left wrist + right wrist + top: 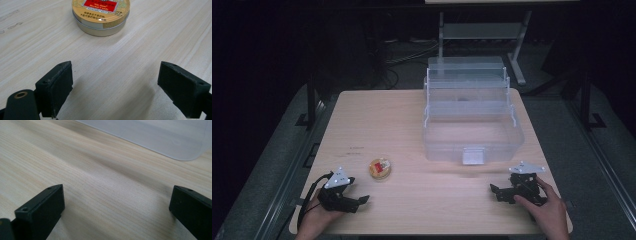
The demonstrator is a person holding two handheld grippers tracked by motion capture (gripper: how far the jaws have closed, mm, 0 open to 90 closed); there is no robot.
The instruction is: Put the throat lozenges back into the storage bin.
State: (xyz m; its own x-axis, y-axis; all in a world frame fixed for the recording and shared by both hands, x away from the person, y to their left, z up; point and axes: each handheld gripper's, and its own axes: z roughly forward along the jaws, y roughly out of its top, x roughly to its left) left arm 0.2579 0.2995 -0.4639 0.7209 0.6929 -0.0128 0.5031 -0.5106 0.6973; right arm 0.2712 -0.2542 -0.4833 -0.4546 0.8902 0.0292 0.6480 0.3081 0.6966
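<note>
The small round candy tin [379, 168] sits near the table's [412, 210] front-left corner, just ahead of the left gripper [357, 201], whose jaws stand wide apart, while the right gripper [498, 192], likewise agape, rests well off beside the clear box [472, 135].

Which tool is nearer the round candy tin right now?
Left. The left tool sits just short of the candy tin, jaws open toward it; the right tool is far across the table near the clear box.
</note>
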